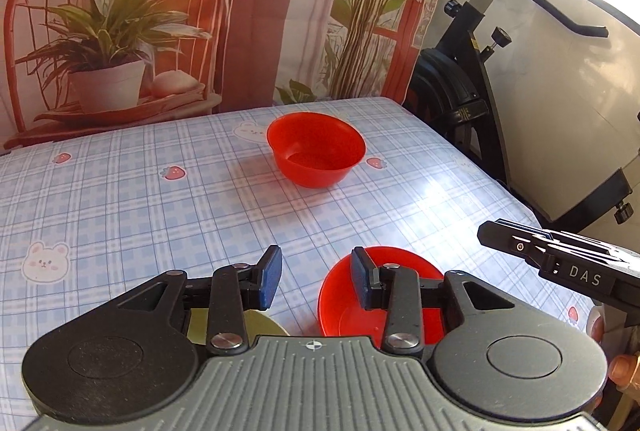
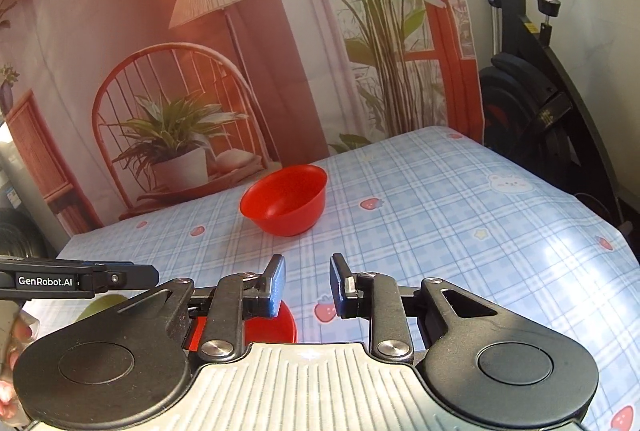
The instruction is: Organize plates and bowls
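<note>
A: Start at the left. What lies under the left gripper point(image 1: 316, 277)?

B: From the left wrist camera, a sliver of a pale yellow-green plate point(image 1: 260, 325) shows beneath its left finger, mostly hidden by the gripper body. Just to the right of that lies a red plate point(image 1: 344, 315), with the right finger point(image 1: 360, 281) above its near-left part. I cannot tell whether the finger touches it.

A: And the fingers themselves?

B: Spread apart, blue pads facing each other, nothing between them but the checked cloth of the worktop point(image 1: 160, 215).

A: The bowl?

B: A red bowl point(image 1: 316, 149) stands upright toward the far side of the worktop, well apart from both plates and right of centre in that view. It looks empty.

A: Further right?

B: The right gripper point(image 2: 308, 285) comes in at the left camera's right edge. In its own view its fingers are also apart, holding nothing, with bare cloth between them. The red plate peeks out below its left finger, and the yellow-green plate shows at lower left under the other gripper's arm. The red bowl sits ahead, slightly left of that gripper's centre line.

A: Behind the worktop?

B: A printed backdrop point(image 1: 168, 11) of a chair, potted plants and a lamp, and to the right of it a black exercise bike point(image 1: 472, 79).
</note>
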### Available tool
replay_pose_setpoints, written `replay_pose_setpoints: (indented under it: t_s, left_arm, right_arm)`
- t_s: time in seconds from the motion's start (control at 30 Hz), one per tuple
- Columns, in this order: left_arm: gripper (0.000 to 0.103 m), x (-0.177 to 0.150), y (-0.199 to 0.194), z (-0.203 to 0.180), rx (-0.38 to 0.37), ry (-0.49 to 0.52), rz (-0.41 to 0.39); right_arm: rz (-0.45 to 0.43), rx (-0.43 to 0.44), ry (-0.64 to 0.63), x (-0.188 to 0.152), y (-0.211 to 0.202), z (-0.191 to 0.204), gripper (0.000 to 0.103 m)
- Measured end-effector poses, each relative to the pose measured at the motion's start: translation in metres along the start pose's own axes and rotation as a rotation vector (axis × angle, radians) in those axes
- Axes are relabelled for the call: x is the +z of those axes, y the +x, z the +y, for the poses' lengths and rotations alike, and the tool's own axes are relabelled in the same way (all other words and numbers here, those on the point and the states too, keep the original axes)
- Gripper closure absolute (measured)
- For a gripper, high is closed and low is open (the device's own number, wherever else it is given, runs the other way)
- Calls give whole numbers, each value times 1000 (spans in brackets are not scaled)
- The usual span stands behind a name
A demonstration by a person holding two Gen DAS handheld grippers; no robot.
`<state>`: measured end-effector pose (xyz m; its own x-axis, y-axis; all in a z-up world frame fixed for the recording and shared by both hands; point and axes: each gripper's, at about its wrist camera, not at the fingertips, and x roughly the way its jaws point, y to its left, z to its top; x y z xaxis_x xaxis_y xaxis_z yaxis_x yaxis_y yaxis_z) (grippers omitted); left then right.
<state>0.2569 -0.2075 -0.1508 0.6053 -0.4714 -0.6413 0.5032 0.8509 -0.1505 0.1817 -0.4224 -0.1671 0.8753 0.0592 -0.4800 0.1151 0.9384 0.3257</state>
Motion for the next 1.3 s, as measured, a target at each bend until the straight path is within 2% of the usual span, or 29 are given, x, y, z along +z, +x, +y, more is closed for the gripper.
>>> replay_pose_setpoints:
  t_s: [0.1,0.27,0.47,0.57,0.7,0.87,1.0,1.17,1.23,1.3]
  left_arm:
    - [58,14,0,5,4,-16,-31]
    - [57,31,14,10,3,-35,-68]
    - [57,50,50,18,12,-57,-69]
    - [57,54,69,25,-8,-70,-98]
    - [59,58,97,33,0,-87,-39]
    - [59,66,119,37,-17,-94,-3]
    - [59,65,131,40,-18,-96,14]
    - [59,64,143,46,-28,-122,43]
    - [65,65,146,45,-26,-114,52]
    - [82,66,150,43,-24,-102,58]
  right_arm:
    - [-14,2,-38,13,9,-3,77]
    - [-27,27,-73,34,37,-9,77]
    - [-10,49,-80,52,87,-21,77]
    - [16,51,-70,52,114,-27,77]
    - [39,66,-52,49,143,-32,77]
    - [52,111,-1,49,167,-33,77]
    - [70,106,-2,50,183,-31,77]
    - [75,99,-3,48,192,-30,84]
    - [75,109,6,47,192,-31,87]
    - [69,113,5,46,191,-30,89]
